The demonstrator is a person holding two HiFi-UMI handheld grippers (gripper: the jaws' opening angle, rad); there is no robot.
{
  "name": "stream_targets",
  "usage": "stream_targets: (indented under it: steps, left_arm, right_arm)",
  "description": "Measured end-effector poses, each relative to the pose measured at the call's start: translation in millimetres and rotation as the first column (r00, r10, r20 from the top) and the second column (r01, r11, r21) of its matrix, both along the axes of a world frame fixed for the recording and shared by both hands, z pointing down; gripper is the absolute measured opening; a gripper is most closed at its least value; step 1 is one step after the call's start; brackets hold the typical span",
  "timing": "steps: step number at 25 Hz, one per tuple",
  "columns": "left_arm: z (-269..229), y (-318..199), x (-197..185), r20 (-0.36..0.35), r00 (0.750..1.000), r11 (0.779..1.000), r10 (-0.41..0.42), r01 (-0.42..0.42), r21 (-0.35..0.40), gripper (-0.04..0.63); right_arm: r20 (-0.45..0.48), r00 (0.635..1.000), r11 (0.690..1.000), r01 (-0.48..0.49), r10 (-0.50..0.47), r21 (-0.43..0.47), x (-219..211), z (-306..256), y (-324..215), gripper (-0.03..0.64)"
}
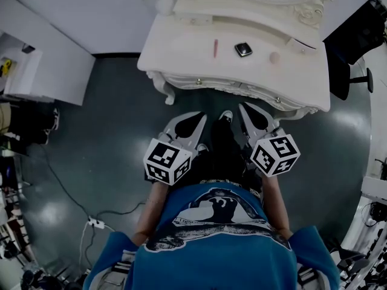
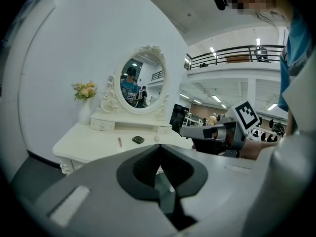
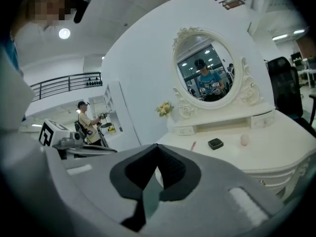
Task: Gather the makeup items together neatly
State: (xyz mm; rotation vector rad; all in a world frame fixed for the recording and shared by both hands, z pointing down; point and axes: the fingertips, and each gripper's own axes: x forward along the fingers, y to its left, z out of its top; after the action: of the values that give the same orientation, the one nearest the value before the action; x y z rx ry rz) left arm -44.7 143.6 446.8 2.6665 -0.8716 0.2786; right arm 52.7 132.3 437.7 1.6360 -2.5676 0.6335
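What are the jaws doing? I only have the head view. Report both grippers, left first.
Observer: In its own view, the left gripper has its jaws together with nothing between them.
Operator: Now the right.
Observer: The right gripper also has its jaws together and is empty.
Operator: Tell me what stands at the back of the vanity.
Observer: An upright oval mirror stands there. Its glass reflects a person in a blue top.
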Motion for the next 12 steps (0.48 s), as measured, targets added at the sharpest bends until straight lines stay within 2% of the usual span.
stream_targets:
  steps: [2, 12]
  left_arm:
    - [0.0, 3.1, 0.1, 0.001, 1.000, 1.000, 0.001, -0.001, 0.001, 0.012]
    - [-0.9, 12.7, -2.3, -0.001, 1.000, 1.000, -0.008, 0.008, -0.001, 0.012]
  right_arm:
    - [-0.032, 0.999, 1.000, 0.008, -0.008, 0.002, -3.1, 0.3, 2.9, 0.003]
    - [-0.081, 0.996, 0.999, 0.046, -0.046, 0.007, -13.4, -1.6, 10.2, 0.003]
